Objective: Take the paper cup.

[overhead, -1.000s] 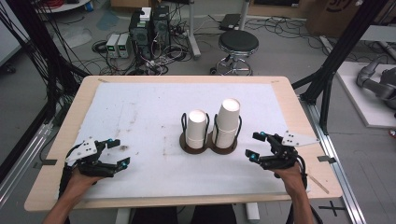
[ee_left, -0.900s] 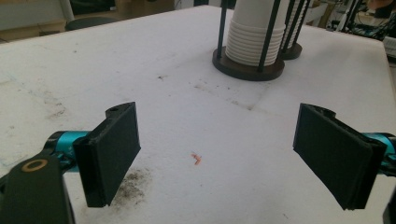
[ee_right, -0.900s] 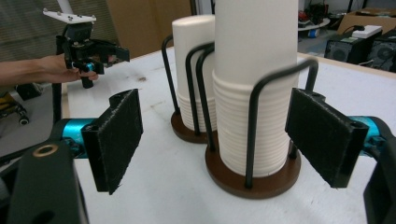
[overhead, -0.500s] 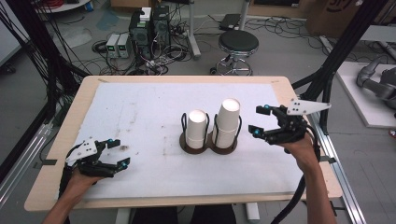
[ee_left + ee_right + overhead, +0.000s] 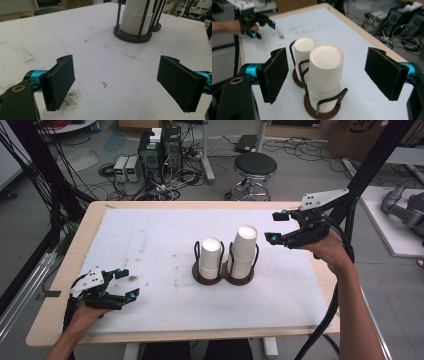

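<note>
Two stacks of upside-down white paper cups stand in black wire holders mid-table: a shorter stack (image 5: 211,258) on the left and a taller stack (image 5: 243,251) on the right. My right gripper (image 5: 276,226) hovers in the air just right of the taller stack, open, pointing at it. In the right gripper view the taller stack (image 5: 326,67) sits between and beyond the wide-apart pads (image 5: 275,75), with the shorter stack (image 5: 303,53) behind it. My left gripper (image 5: 128,283) rests low at the front left, open and empty. The left gripper view shows a cup stack (image 5: 136,20) far ahead.
A white mat (image 5: 150,235) with dark smudges covers the wooden table (image 5: 60,285). Behind the table, on the floor, are a round stool (image 5: 255,167), computer cases (image 5: 160,147) and cables. Black frame poles (image 5: 370,165) rise at the far right.
My right gripper has risen from near the table's front right and moved farther back, up beside the taller stack's top. The left gripper has stayed put.
</note>
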`<state>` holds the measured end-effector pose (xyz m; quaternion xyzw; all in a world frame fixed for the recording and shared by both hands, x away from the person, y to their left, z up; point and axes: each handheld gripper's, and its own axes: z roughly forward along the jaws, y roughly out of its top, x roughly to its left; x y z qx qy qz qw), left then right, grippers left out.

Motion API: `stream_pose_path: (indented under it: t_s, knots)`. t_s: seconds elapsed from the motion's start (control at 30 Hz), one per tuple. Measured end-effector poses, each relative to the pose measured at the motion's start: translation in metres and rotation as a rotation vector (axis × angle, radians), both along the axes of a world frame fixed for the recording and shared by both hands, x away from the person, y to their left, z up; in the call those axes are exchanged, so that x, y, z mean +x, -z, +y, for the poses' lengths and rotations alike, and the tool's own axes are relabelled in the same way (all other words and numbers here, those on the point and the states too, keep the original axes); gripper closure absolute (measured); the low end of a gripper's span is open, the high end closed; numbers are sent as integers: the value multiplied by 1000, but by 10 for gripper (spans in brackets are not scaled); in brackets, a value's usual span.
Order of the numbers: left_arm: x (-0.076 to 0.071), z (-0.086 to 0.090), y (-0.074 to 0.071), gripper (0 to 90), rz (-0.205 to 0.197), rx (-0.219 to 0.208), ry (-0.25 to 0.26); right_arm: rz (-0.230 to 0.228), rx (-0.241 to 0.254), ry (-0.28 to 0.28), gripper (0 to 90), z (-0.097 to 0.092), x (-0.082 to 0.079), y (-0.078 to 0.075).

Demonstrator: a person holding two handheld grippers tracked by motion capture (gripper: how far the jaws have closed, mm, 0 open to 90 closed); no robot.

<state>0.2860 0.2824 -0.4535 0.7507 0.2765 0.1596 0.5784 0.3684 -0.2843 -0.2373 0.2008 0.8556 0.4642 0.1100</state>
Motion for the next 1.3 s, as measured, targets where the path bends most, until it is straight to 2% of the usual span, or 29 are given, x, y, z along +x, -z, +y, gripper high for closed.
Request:
stream_pose_path:
  t_s: [0.1,0.17,0.2,0.23,0.37,0.4,0.43,0.5,0.53,0.57,0.6,0.77,0.8,0.87,0.93,1.07,1.13,1.3]
  knots:
    - [0,0,0,145,-1,3,-1,34,-72,-2,196,9,7,-8]
    - [0,0,0,145,-1,7,-1,41,-122,-7,196,15,11,-11]
    - [0,0,0,145,-1,5,-1,64,-176,-13,196,22,14,-15]
    - [0,0,0,145,-1,6,-1,64,-176,-13,196,22,14,-15]
    - [0,0,0,145,0,6,0,104,-282,-23,197,37,22,-17]
    - [0,0,0,145,0,5,3,112,-327,-19,197,43,26,-18]
    - [1,0,0,145,3,1,3,112,-327,-19,197,43,26,-18]
    - [1,0,0,145,12,-2,2,133,-362,-23,198,49,29,-19]
    - [1,0,0,145,12,-2,1,141,-382,-25,199,52,30,-19]
    - [1,0,0,145,12,-2,2,155,-425,-28,199,59,34,-18]
    - [1,0,0,145,12,-1,2,155,-425,-28,199,59,34,-18]
    - [1,0,0,145,11,6,9,190,-528,-35,200,74,40,-17]
    - [1,-1,0,145,12,4,8,194,-568,-38,200,80,42,-16]
    - [1,-1,0,145,12,5,9,199,-584,-40,200,83,43,-15]
    - [1,-1,0,145,11,5,10,219,-624,-48,200,91,46,-12]
    - [1,-1,0,145,9,8,9,228,-647,-55,201,97,48,-9]
    - [1,-1,0,145,9,9,8,235,-683,-56,202,102,51,-5]
    - [1,-1,0,145,7,13,9,257,-708,-52,203,105,54,0]
